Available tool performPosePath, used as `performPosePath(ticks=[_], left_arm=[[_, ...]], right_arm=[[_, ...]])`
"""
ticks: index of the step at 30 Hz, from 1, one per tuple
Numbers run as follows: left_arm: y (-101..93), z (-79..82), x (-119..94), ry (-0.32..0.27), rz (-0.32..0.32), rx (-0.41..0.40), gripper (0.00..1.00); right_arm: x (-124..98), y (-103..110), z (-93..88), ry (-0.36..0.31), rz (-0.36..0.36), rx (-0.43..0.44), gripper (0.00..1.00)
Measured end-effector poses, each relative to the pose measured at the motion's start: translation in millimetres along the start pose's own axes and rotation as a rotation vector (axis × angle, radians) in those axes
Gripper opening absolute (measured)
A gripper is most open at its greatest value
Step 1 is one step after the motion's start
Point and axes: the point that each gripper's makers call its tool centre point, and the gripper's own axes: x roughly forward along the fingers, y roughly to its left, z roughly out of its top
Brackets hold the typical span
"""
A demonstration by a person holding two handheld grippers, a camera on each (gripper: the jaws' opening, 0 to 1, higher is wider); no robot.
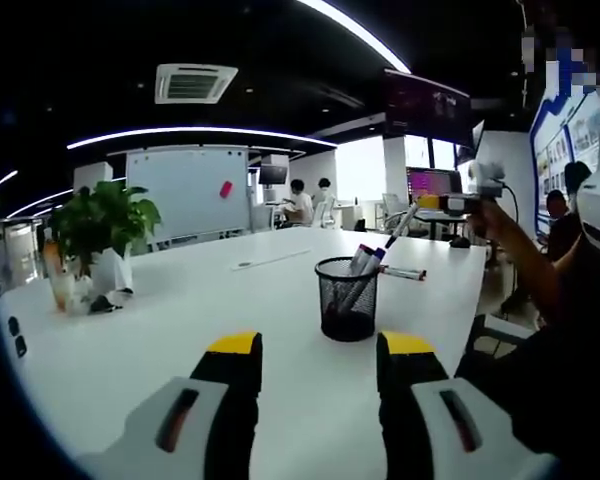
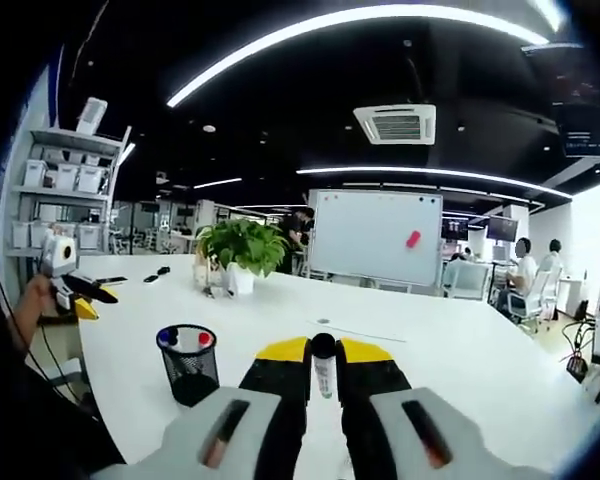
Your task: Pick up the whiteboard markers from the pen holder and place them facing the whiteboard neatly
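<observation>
A black mesh pen holder (image 1: 347,298) stands on the white table (image 1: 180,330), with markers (image 1: 365,258) sticking out of it. Just behind it one marker (image 1: 402,273) lies flat on the table. My left gripper (image 1: 320,350) hovers open in front of the holder, with nothing between its jaws. Further right, my right gripper (image 1: 432,204) holds a slanted marker (image 1: 404,222) in the air. In the right gripper view, my right gripper (image 2: 323,352) is shut on that black-capped marker (image 2: 323,368). The holder (image 2: 188,365), with blue and red caps, stands to its left. The whiteboard (image 2: 378,237) stands beyond the table.
A potted plant (image 1: 100,225) and small items sit at the table's far left corner. A thin strip (image 1: 270,260) lies mid-table. Seated people (image 1: 300,200) work beside the whiteboard (image 1: 188,190). A person's hand holds my left gripper (image 2: 80,295) at the left table edge.
</observation>
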Motion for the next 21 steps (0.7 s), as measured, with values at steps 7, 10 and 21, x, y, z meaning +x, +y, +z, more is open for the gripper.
performPosePath(ticks=[7, 10, 21], left_arm=[[-0.1, 0.3, -0.1, -0.001, -0.001, 0.001, 0.47], [-0.2, 0.1, -0.4, 0.0, 0.0, 0.002, 0.47], [0.6, -1.2, 0.1, 0.002, -0.001, 0.001, 0.47]], right_arm=[[-3.4, -6.9, -2.1, -0.001, -0.02, 0.002, 0.13], [-7.7, -11.4, -0.3, -0.009, -0.036, 0.001, 0.13], [-15.7, -24.7, -5.5, -0.008, -0.087, 0.017, 0.13]])
